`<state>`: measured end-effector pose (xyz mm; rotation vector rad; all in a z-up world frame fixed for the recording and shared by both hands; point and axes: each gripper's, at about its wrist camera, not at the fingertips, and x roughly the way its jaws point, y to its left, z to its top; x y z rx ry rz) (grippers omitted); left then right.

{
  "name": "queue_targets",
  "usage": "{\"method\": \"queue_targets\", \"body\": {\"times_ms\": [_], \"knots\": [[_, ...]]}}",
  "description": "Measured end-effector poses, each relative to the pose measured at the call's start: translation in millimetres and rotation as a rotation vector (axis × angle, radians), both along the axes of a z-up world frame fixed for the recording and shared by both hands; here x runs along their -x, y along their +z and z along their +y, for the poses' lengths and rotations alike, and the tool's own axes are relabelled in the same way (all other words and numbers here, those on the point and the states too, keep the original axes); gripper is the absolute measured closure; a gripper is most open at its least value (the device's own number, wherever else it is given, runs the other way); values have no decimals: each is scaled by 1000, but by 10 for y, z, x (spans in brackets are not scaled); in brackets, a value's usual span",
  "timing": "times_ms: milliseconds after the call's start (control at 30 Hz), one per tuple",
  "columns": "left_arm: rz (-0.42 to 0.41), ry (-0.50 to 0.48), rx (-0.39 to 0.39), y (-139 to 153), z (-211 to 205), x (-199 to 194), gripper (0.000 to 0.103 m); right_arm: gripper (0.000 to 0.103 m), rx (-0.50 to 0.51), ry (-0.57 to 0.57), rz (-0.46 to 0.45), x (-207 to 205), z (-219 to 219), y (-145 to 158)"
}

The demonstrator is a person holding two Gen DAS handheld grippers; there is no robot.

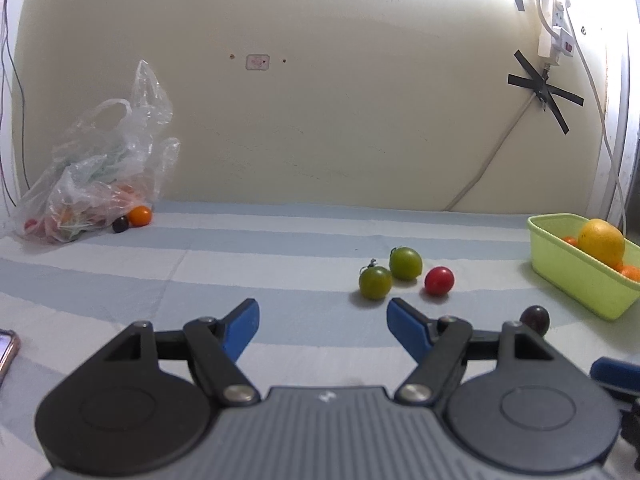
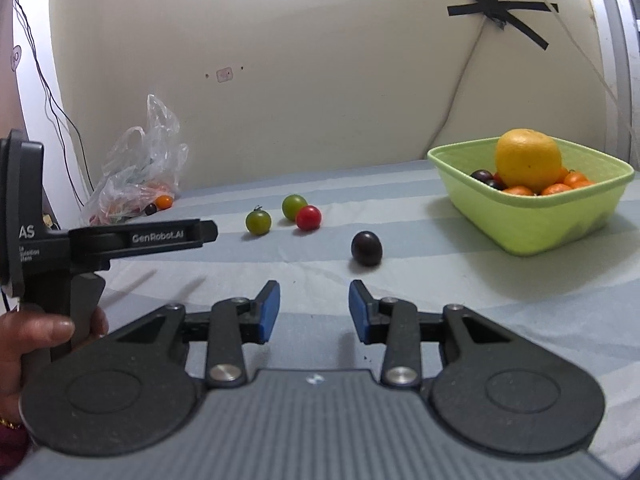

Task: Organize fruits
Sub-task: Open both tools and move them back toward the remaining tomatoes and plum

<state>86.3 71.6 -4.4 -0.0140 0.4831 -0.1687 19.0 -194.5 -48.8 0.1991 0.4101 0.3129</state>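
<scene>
Two green tomatoes and a red tomato lie together on the striped cloth, just beyond my open left gripper, which holds nothing. A dark plum-coloured tomato lies slightly ahead and right of my right gripper, whose blue pads stand apart and empty. The same green tomatoes and red tomato show farther off in the right wrist view. The lime basket at the right holds a large orange with small orange and dark fruits.
A clear plastic bag of fruit sits at the back left by the wall, with an orange tomato and a dark one beside it. A phone lies at the left edge. A hand holds the left gripper's handle.
</scene>
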Motion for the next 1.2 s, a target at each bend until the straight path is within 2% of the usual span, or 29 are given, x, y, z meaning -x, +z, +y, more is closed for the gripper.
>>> {"method": "queue_targets", "body": {"times_ms": [300,667,767,1000,1200], "knots": [[-15,5,1,0,51,42,29,55,-51,-24,-9,70,-93,-24],[-23,1,4,3,31,83,26,55,-65,-38,0,89,-115,-44],[-28,-4,9,9,24,101,24,52,-76,-35,5,80,-138,-54],[-37,-72,54,11,58,105,24,50,-109,-43,14,66,-179,-67],[-38,-85,76,2,52,142,23,49,-158,-42,46,37,-253,-85]]}}
